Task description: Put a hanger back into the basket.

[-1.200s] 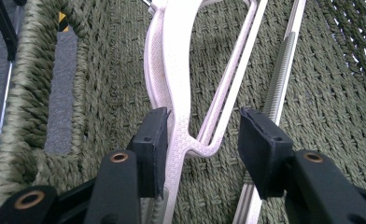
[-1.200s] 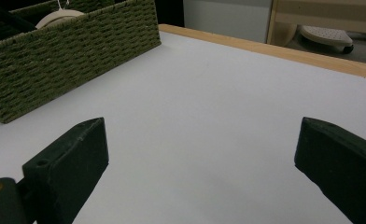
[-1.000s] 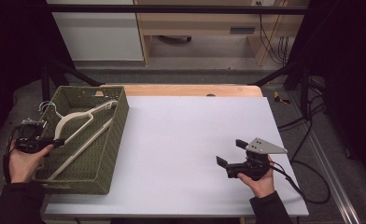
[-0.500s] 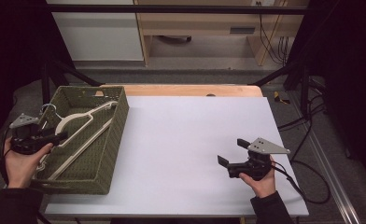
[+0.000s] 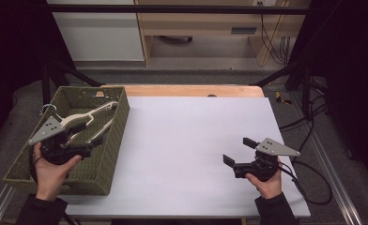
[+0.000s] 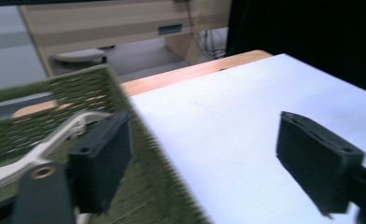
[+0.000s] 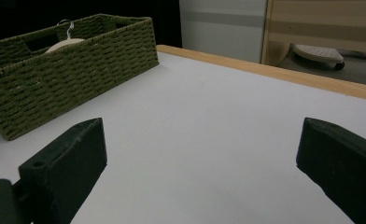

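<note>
Left gripper (image 5: 86, 149): jaws have just been opening, now wide apart with nothing between them, over the basket (image 5: 118, 123). Hanger (image 5: 81, 120) lies inside, just beyond and left of the fingers (image 6: 102, 161), long axis running diagonally toward the far right corner. Right gripper (image 5: 238, 151): jaws apart, empty, well away over the table (image 5: 187, 140). Left hand nearer. One hanger, one basket.

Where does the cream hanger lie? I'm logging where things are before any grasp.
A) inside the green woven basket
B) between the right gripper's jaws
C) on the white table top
A: the hanger lies inside the basket, at the table's left end.
</note>
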